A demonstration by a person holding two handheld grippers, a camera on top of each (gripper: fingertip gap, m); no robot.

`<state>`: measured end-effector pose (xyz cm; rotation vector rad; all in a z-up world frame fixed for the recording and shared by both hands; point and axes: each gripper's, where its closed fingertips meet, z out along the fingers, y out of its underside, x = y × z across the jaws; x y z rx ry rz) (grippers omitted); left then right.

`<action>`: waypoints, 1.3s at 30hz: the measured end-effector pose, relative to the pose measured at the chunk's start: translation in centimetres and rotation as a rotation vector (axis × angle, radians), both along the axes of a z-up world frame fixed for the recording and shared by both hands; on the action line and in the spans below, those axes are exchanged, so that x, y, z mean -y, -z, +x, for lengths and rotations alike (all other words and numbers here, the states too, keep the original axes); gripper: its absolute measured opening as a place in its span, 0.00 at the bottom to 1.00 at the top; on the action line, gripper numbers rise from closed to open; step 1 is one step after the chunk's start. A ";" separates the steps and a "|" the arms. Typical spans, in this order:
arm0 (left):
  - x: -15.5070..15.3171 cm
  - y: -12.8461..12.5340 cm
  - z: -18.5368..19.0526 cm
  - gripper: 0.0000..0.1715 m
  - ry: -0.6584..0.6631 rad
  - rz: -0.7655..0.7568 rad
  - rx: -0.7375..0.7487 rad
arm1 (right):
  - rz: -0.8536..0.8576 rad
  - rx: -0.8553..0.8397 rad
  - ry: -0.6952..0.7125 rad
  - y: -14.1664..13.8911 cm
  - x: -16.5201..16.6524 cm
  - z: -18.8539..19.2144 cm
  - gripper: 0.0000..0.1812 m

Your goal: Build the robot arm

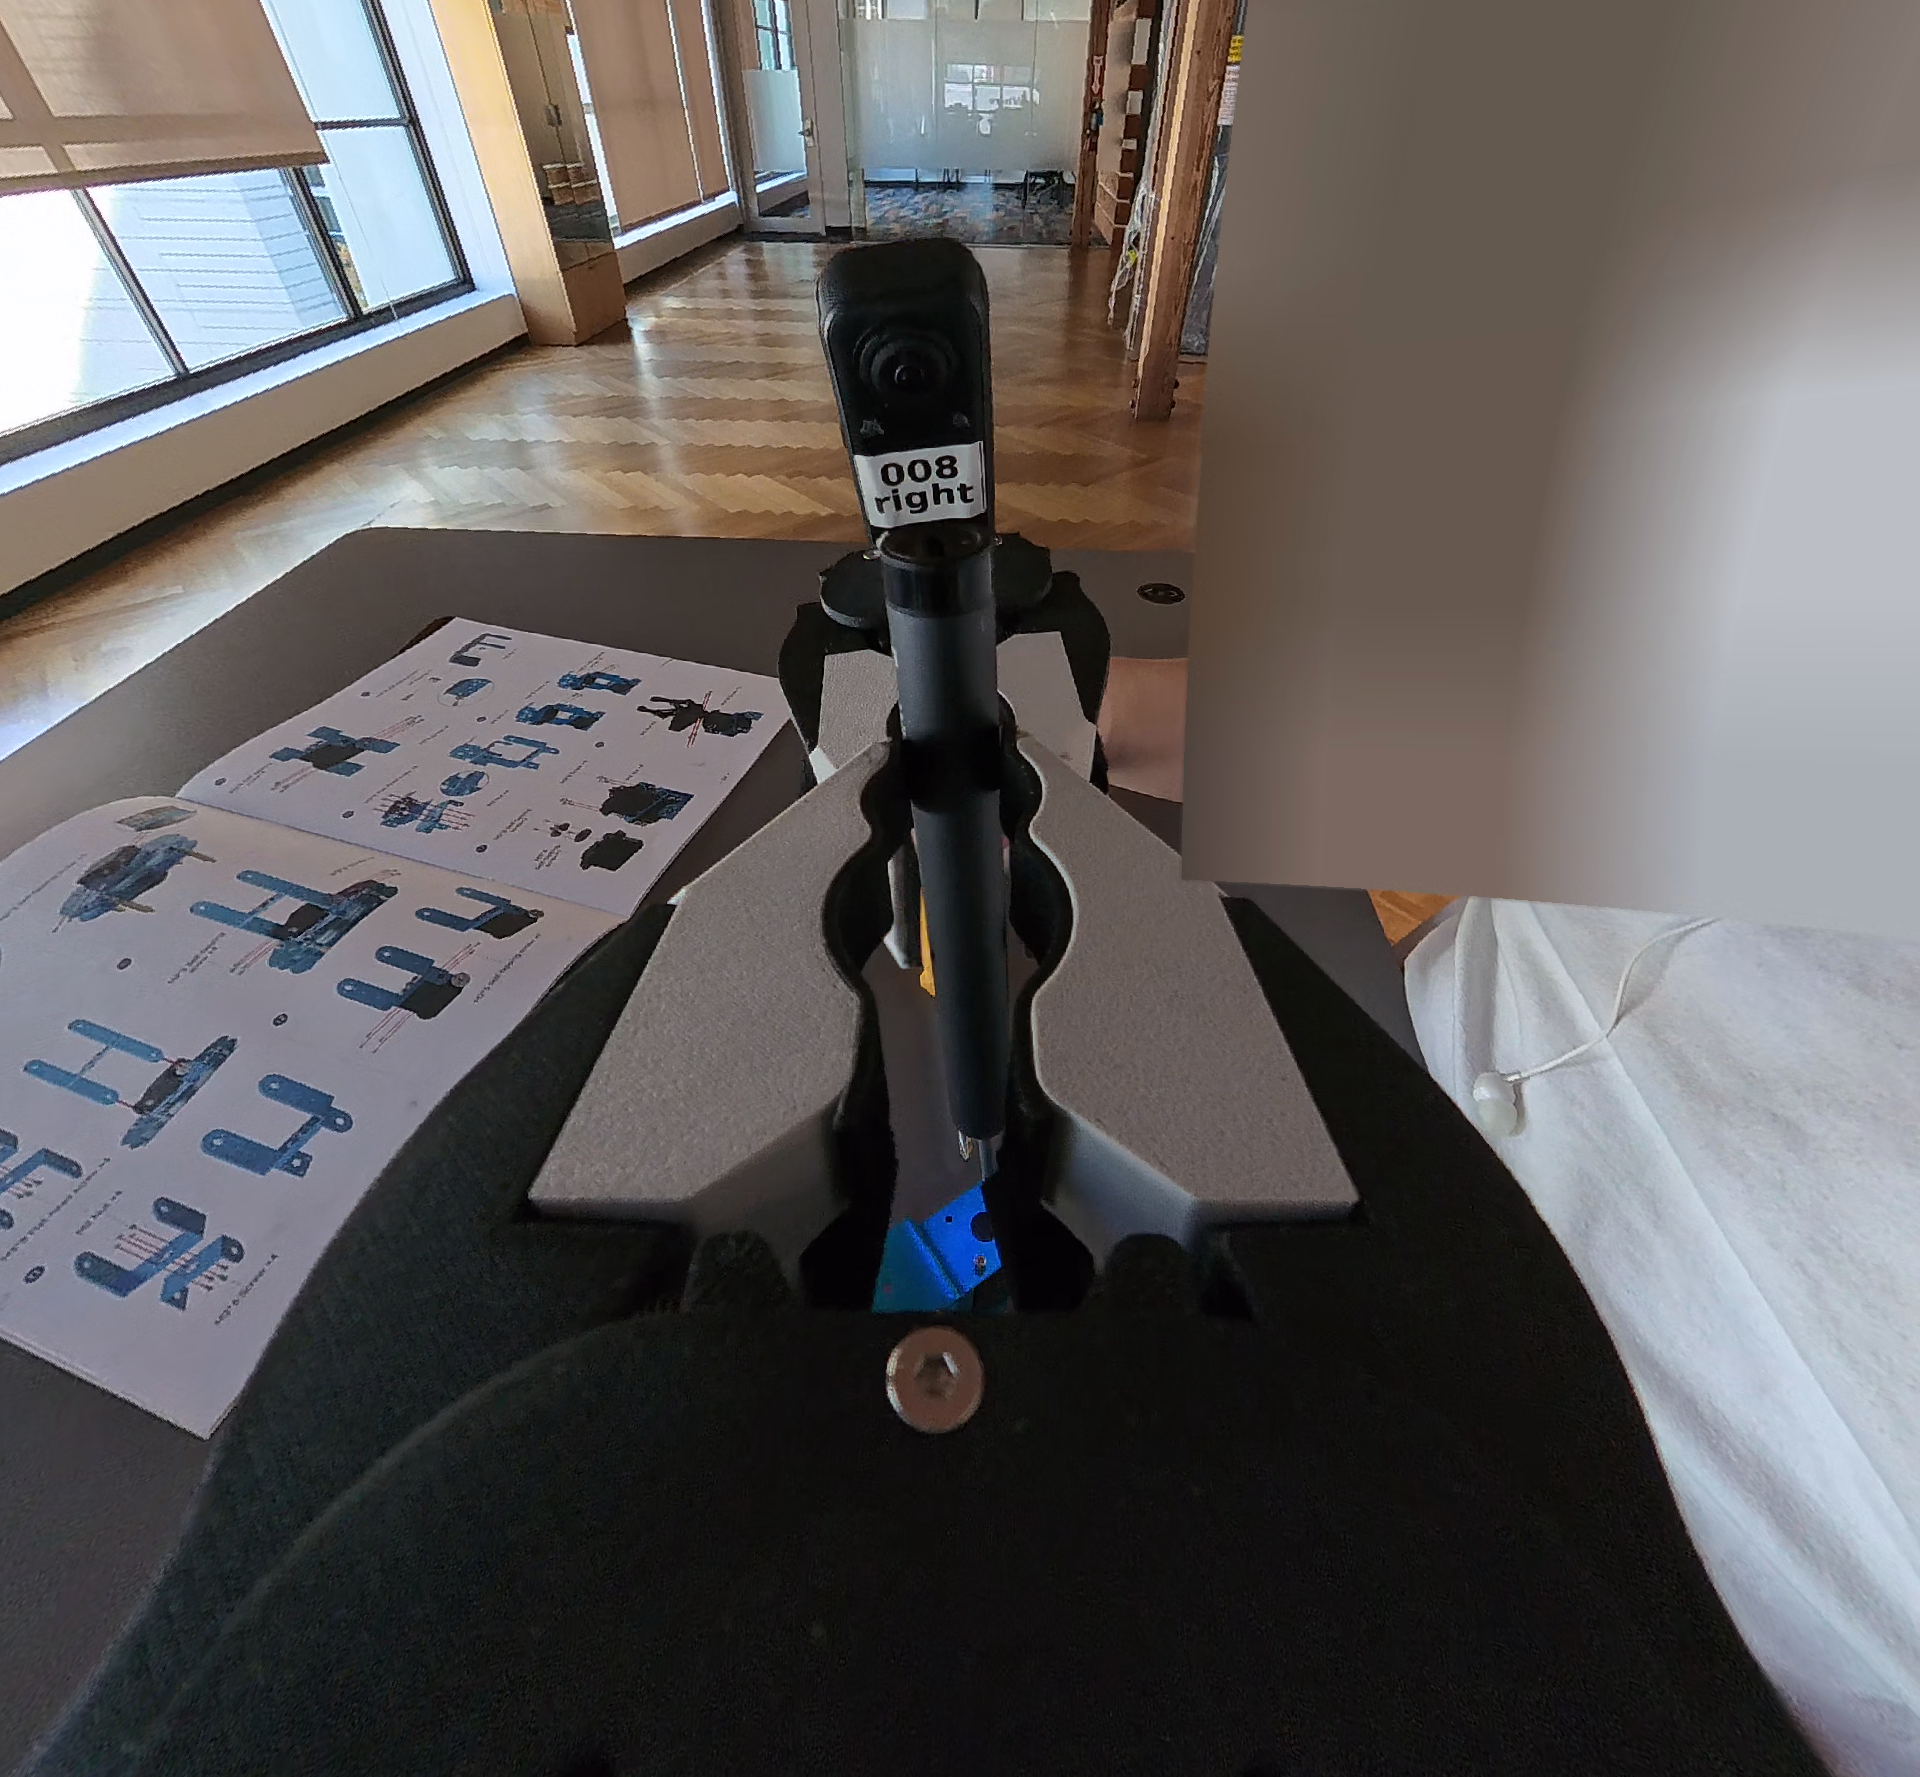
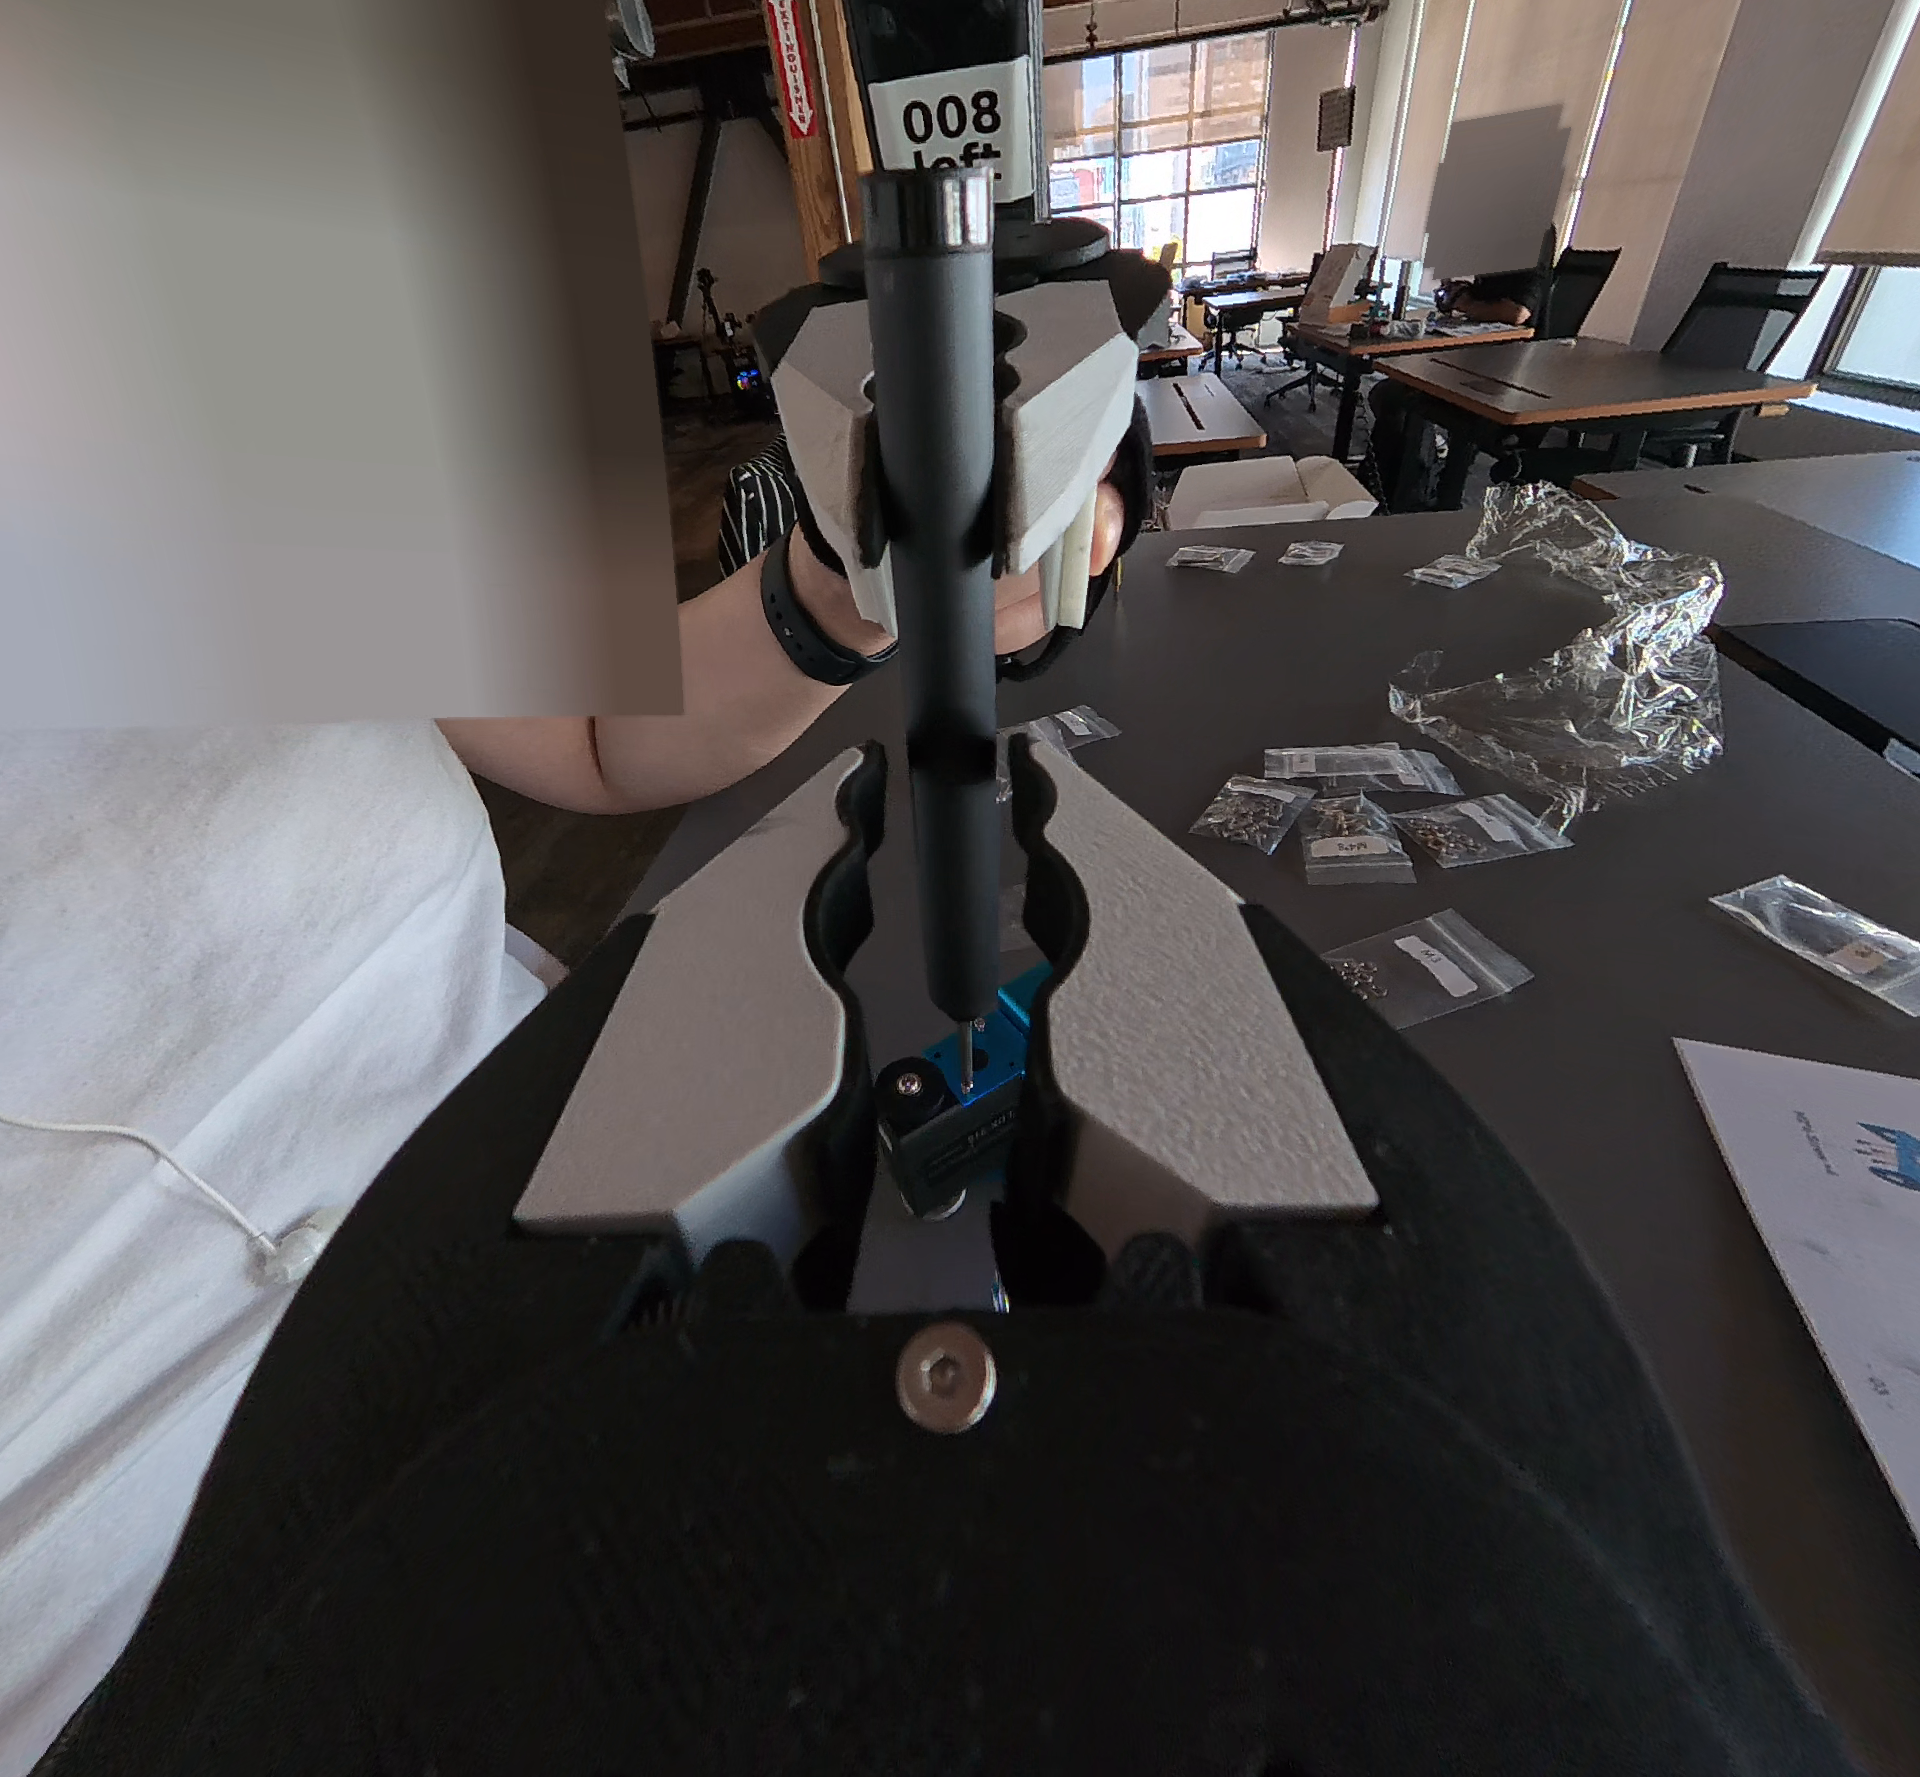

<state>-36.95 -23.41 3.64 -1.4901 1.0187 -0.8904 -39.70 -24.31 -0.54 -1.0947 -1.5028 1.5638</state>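
Observation:
A dark grey pen-shaped screwdriver [image 1: 951, 896] stands nearly upright between my two grippers, which face each other. My left gripper [image 1: 951, 763] is shut on its shaft; in the right wrist view this gripper [image 2: 935, 501] clasps the screwdriver [image 2: 940, 647] high up, held by a gloved hand. My right gripper [image 2: 945, 757] is shut on the shaft lower down; it shows just behind the shaft in the left wrist view [image 1: 940, 688]. The screwdriver tip rests on a blue bracket [image 2: 982, 1067] fixed to a black servo [image 2: 940, 1130], seen through the gap between the fingers. The blue bracket [image 1: 935, 1249] also shows in the left wrist view.
An open instruction booklet [image 1: 312, 948] lies on the dark table [image 1: 623, 574]. Several small bags of screws [image 2: 1351, 834], crumpled clear plastic wrap [image 2: 1579, 667] and a white sheet [image 2: 1829, 1228] lie on the table [image 2: 1558, 1031]. A person in a white shirt [image 2: 208, 1000] sits close beside the grippers. My right fingertips sit around 5 cm from my left ones.

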 end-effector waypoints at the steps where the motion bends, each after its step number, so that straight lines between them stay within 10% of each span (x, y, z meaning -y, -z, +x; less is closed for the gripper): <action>1: 0.0 0.0 0.1 0.09 0.001 -0.002 0.001 | 0.000 0.004 0.008 0.2 -0.1 0.0 0.15; 39: 0.9 0.0 0.2 0.09 -0.007 0.026 0.004 | 0.100 0.050 -0.030 1.9 0.7 0.2 0.09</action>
